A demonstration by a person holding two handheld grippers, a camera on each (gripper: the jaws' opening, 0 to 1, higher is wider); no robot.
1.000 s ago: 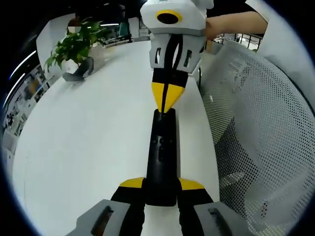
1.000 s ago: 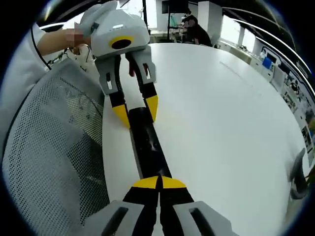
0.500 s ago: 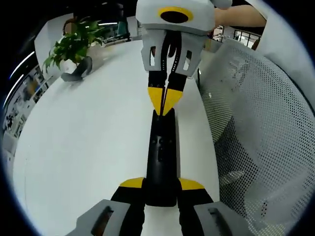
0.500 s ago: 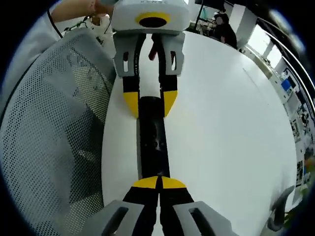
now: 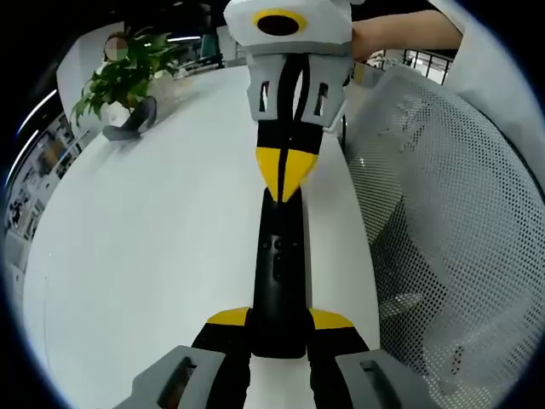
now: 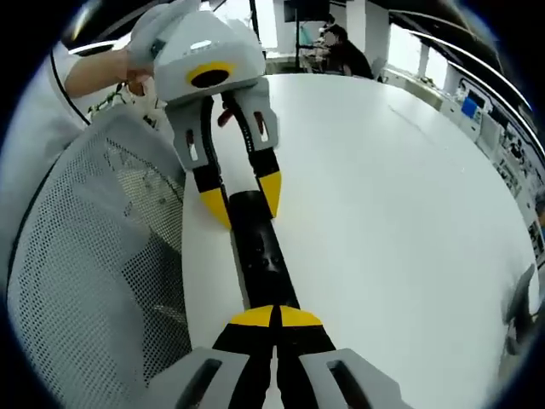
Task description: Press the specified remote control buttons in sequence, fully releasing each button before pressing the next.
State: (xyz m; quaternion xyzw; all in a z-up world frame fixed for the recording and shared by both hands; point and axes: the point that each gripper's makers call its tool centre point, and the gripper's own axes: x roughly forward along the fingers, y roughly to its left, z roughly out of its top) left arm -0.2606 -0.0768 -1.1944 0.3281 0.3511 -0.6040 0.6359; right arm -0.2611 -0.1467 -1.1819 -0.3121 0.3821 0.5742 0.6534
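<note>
We have the black remote control lying on the white table, close to the edge beside a mesh chair back. Our left gripper clamps its near end, a yellow-tipped jaw on each side of the body. In the left gripper view our right gripper comes in from 12 o'clock, its jaws pressed together into a single point resting on the far end of the remote. In the right gripper view, the remote runs from our closed tips toward 11 o'clock, where the left gripper straddles it.

Our worry is the blunt double tip: it could catch a neighbouring button. Pressing hard at the unheld end might also lever the remote sideways in the clamp, toward the table edge.
</note>
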